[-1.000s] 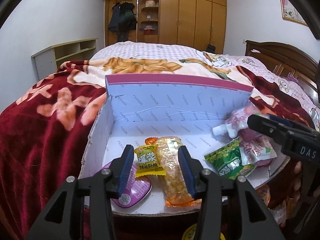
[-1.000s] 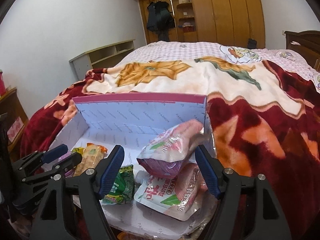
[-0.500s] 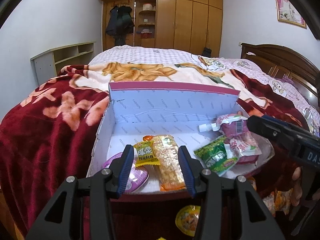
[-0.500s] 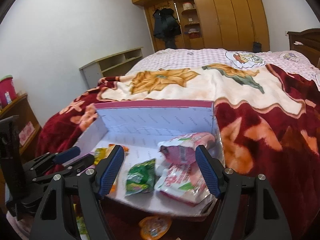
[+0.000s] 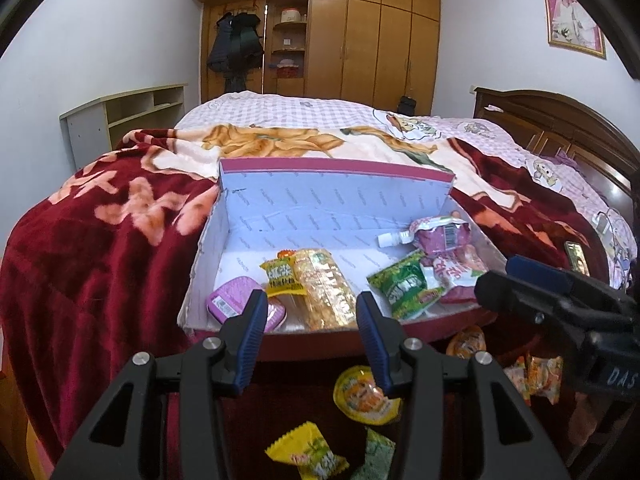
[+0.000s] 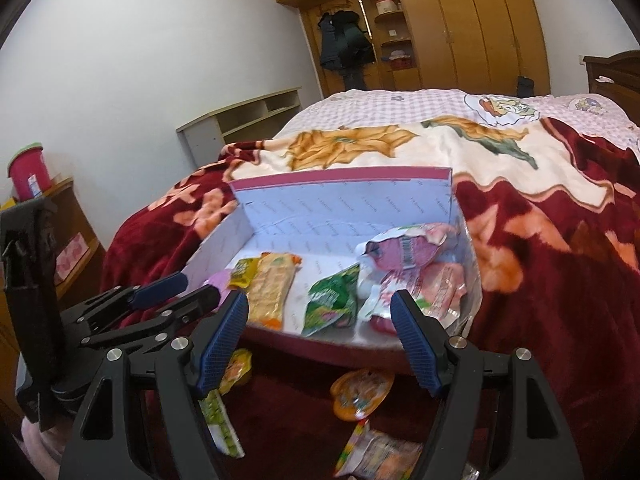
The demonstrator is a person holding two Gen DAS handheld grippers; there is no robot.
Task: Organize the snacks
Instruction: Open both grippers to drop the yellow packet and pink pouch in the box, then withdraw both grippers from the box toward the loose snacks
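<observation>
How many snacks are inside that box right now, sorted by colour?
Purple: 2, a tub and a spouted pouch
Yellow: 1, a small packet
Golden-orange: 1, a long packet
Green: 1, a crinkly bag
Pink: 1, a flat pouch
Total: 6 in the box

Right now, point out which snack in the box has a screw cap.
The purple spouted pouch at the box's far right corner. Its white cap sticks out leftward; the green packet, yellow packet and long orange pack are flat sealed wrappers.
</observation>
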